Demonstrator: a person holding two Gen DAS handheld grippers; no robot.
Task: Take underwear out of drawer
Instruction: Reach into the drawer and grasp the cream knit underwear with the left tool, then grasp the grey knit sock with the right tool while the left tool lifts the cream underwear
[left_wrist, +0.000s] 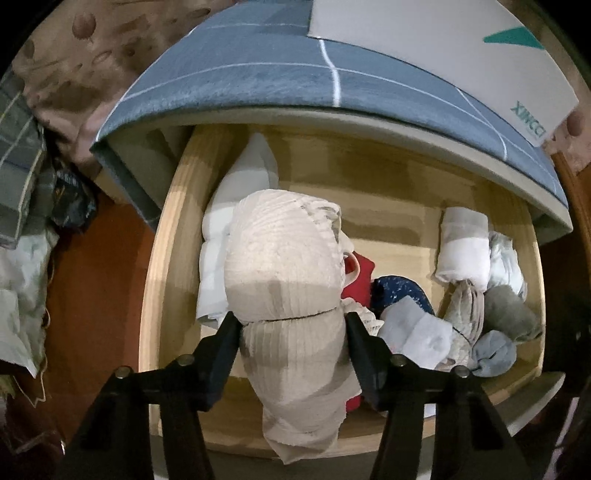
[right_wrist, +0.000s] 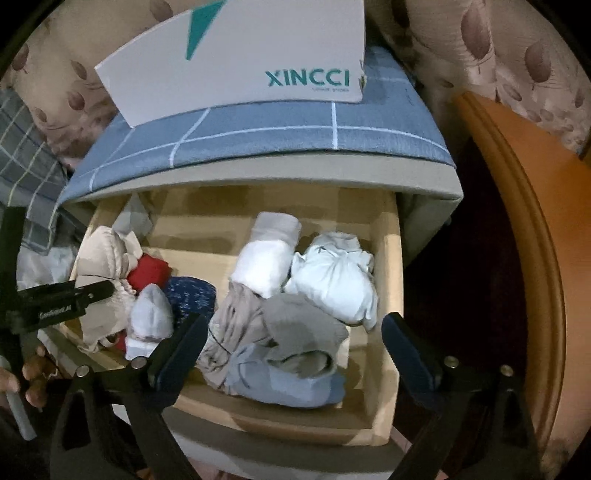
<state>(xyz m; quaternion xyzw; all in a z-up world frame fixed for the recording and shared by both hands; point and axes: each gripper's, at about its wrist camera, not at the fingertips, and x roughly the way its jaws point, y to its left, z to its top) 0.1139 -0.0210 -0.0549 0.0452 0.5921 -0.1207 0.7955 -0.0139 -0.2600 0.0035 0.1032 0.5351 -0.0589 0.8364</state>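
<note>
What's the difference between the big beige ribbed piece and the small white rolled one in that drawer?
The beige ribbed garment sits between the fingers of the left gripper, which pinch it; the white rolled garment lies untouched, ahead of the open right gripper.
The beige one is on the drawer's left side, the white one toward the right.
The beige one looks bulkier and ribbed; the white one is smooth with a grey band.
Both are rolled fabric in the same wooden drawer.
</note>
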